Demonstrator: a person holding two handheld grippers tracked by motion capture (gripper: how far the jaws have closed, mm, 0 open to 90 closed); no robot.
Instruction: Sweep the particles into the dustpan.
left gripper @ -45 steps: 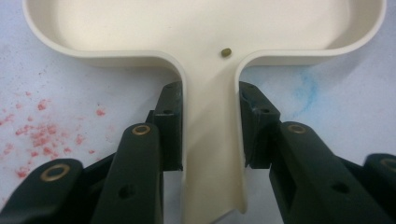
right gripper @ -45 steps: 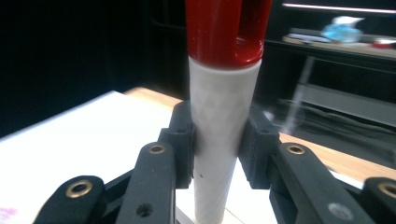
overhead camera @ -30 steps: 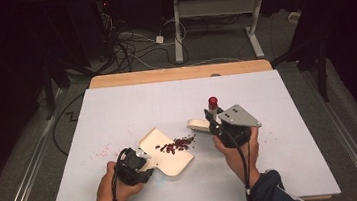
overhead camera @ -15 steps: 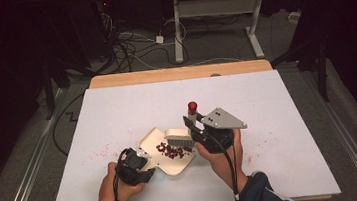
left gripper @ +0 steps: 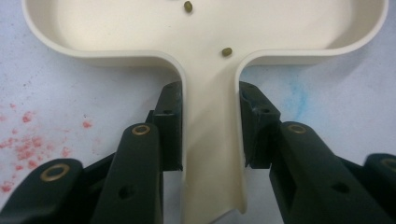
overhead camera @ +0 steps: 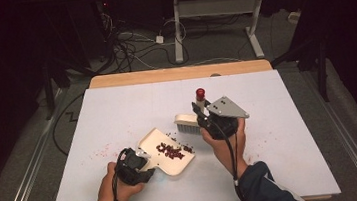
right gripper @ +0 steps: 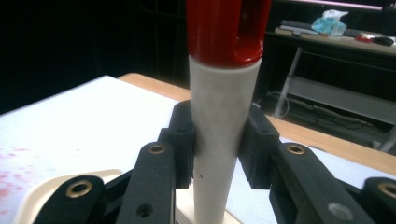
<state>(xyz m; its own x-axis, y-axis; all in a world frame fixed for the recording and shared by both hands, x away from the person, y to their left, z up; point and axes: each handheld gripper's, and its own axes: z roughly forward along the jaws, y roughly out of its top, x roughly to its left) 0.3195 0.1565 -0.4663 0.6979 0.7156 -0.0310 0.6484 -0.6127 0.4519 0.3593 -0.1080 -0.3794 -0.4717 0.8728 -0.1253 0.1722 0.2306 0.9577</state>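
Cream plastic fills the space between the jaws of the left hand-held gripper [overhead camera: 140,164]: they are clamped on the flat handle of a dustpan [overhead camera: 167,151], with both pads [left gripper: 170,126] pressed against the handle's edges in the left gripper view. The pan itself lies just ahead of that gripper on the white counter [overhead camera: 118,117], holding a scatter of small dark red beans [overhead camera: 170,150], 2 of which sit close to the handle in the left gripper view. A few more beans lie on the counter just past the pan's far edge. Faint red smudges [overhead camera: 102,150] mark the counter to the left of this gripper.

Farther on, the right hand-held gripper [overhead camera: 204,120] is clenched around the white shaft of a brush [overhead camera: 188,123], below its red cap [overhead camera: 200,93]; the handle stands upright between the jaws. The brush head rests on the counter just to the left of this gripper, beyond the dustpan and apart from it.

Compared with 0.5 s ago, the brush and right gripper have drawn back from over the pan, away to the right, while the left gripper and the dustpan have kept their place.
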